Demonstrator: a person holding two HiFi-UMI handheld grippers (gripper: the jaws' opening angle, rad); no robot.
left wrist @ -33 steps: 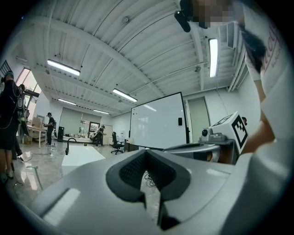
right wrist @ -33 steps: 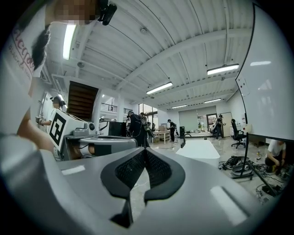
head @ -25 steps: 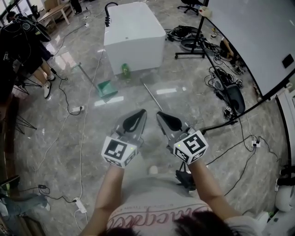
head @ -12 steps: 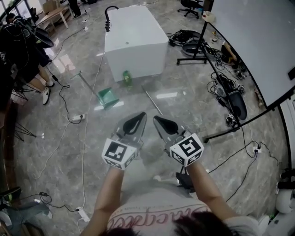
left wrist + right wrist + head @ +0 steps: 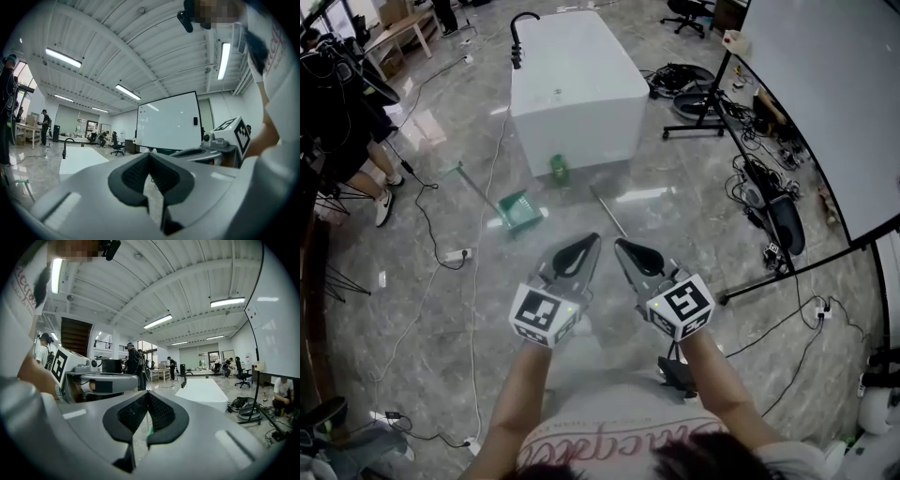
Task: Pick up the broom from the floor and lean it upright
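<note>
The left hand-held gripper point(image 5: 592, 240) and right hand-held gripper point(image 5: 620, 246) hold ribbed jaws closed, empty, near the slim broom point(image 5: 607, 209).

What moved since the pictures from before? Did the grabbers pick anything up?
The person walked nearer to the white box. The box, the green dustpan and the broom handle now sit lower in the head view. The left gripper and right gripper travelled along side by side. Nothing was grabbed or dropped: both stay shut and empty, and the handle still lies on the floor.
</note>
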